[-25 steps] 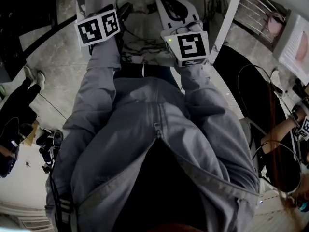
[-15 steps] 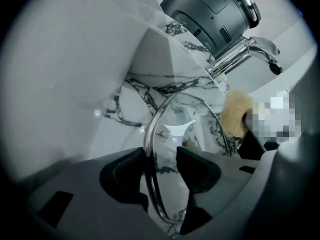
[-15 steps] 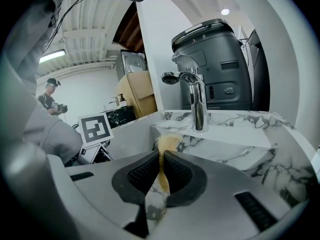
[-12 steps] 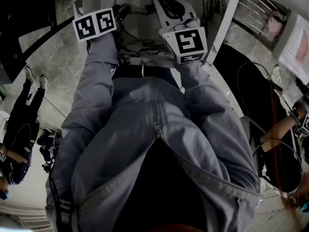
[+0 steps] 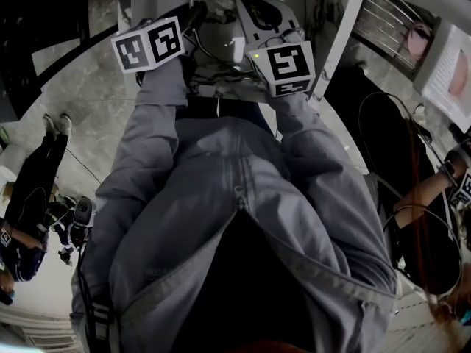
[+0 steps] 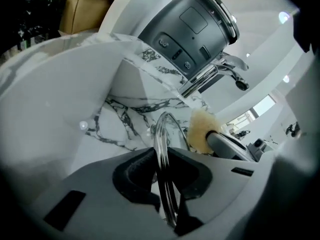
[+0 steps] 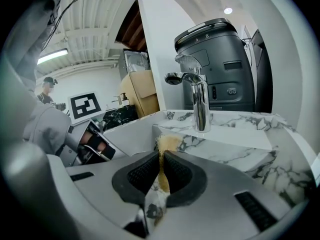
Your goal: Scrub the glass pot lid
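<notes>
Moved: jaws of left gripper [image 6: 162,171] just closing in; its marker cube [image 5: 149,44] shifted slightly.
Left claw: pinching rim of glass pot lid [image 6: 161,134], held upright over marble sink [image 6: 115,124].
Right claw: right gripper [image 7: 161,176] pressed onto yellow sponge [image 7: 167,143], near lid.

Grey-sleeved arms [image 5: 158,123] reach forward. The grey left gripper [image 6: 163,170] has just been closing its jaws, apparently clamping the round glass pot lid [image 6: 161,134] by its rim. The grey right gripper [image 7: 161,171] pinches a yellow sponge [image 7: 168,144].

Glass lid [image 6: 162,156] is glossy, sponge [image 6: 201,130] rough, faucet [image 7: 201,104] polished metal.
</notes>
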The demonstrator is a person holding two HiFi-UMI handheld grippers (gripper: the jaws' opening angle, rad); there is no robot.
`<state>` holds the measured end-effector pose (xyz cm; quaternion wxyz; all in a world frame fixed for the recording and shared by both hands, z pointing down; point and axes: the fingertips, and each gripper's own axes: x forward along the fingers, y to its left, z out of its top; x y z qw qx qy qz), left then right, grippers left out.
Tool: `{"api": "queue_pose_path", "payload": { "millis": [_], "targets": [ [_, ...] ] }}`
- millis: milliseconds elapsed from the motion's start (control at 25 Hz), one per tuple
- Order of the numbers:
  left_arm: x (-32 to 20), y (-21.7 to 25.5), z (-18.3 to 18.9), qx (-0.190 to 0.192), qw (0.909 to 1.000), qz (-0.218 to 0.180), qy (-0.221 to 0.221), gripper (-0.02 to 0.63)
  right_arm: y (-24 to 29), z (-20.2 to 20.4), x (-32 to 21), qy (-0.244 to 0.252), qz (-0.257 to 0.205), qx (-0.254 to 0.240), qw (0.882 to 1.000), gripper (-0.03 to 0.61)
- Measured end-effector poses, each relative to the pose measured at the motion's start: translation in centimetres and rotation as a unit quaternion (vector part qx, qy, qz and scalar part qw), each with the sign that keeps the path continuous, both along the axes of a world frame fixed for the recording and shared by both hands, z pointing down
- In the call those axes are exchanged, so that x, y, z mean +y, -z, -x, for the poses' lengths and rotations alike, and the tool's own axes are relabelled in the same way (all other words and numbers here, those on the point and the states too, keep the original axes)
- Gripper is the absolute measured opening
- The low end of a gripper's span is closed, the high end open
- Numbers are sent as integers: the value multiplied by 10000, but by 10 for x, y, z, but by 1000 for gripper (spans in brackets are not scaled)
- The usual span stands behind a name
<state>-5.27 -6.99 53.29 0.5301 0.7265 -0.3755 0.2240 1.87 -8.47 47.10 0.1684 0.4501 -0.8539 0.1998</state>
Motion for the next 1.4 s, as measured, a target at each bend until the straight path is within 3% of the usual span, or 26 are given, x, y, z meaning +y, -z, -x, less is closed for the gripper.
{"api": "queue_pose_path", "payload": {
  "millis": [160,600,800,920,1120,1400],
  "targets": [
    [5,11,1,-279,9992,-258,-92,64,7,-3,5,-31,-70,-5,10000,46],
    [17,63,18,-344,9954,-875,186,64,26,1,18,-19,-295,1,9996,46],
    [15,86,29,-572,9903,-1259,155,64,35,14,17,298,-616,385,9969,46],
    [16,94,30,-665,9878,-1403,86,64,39,24,11,603,-988,926,9889,46],
    [18,102,28,-712,9856,-1535,-34,64,39,38,-2,1106,-1580,1745,9656,46],
    [20,103,25,-732,9837,-1635,-144,64,19,59,3,1692,-1636,1864,9539,46]
  ]
}}
